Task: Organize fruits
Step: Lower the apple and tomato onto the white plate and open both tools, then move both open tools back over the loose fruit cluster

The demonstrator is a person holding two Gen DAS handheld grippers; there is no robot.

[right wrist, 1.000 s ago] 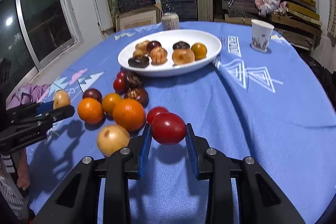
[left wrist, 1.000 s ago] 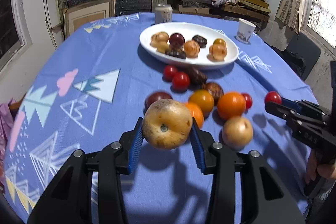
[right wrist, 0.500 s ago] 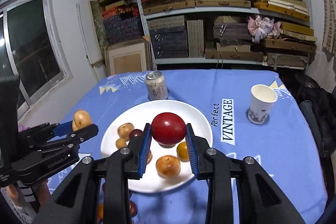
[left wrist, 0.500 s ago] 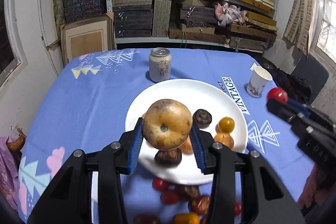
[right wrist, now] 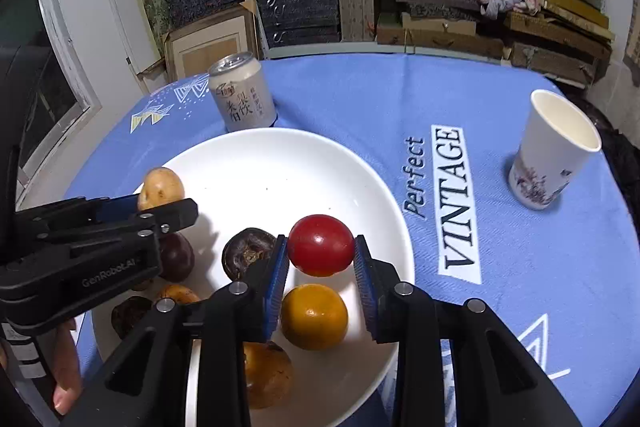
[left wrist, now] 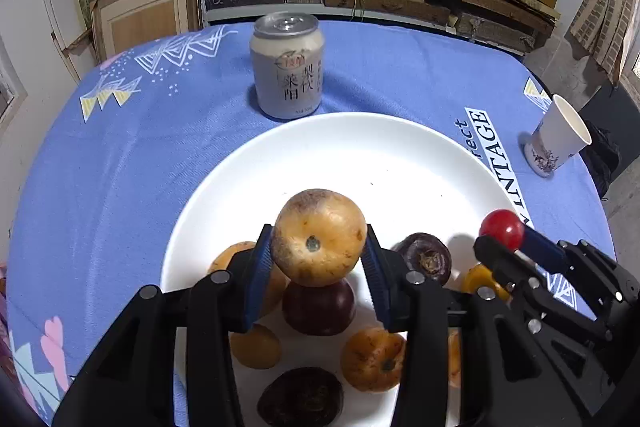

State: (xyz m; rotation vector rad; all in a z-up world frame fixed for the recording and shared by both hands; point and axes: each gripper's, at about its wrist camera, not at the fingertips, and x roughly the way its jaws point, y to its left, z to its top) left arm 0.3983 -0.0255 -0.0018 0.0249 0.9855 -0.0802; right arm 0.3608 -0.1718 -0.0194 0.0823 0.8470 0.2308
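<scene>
Left gripper [left wrist: 319,259]: blue pads clamped on tan round fruit [left wrist: 319,237], held above near-left part of white plate [left wrist: 340,147]. Beneath it on plate: dark purple fruit [left wrist: 319,307], orange-tan fruits, dark brown fruits. Drink can [left wrist: 287,65] upright just behind plate on blue-clothed tabletop [left wrist: 120,147]. Right gripper [right wrist: 321,269]: pads closed on red fruit [right wrist: 321,245], held over plate's right portion, above yellow-orange fruit [right wrist: 314,315]. Paper cup [right wrist: 554,149] upright far right, well apart from plate.
</scene>
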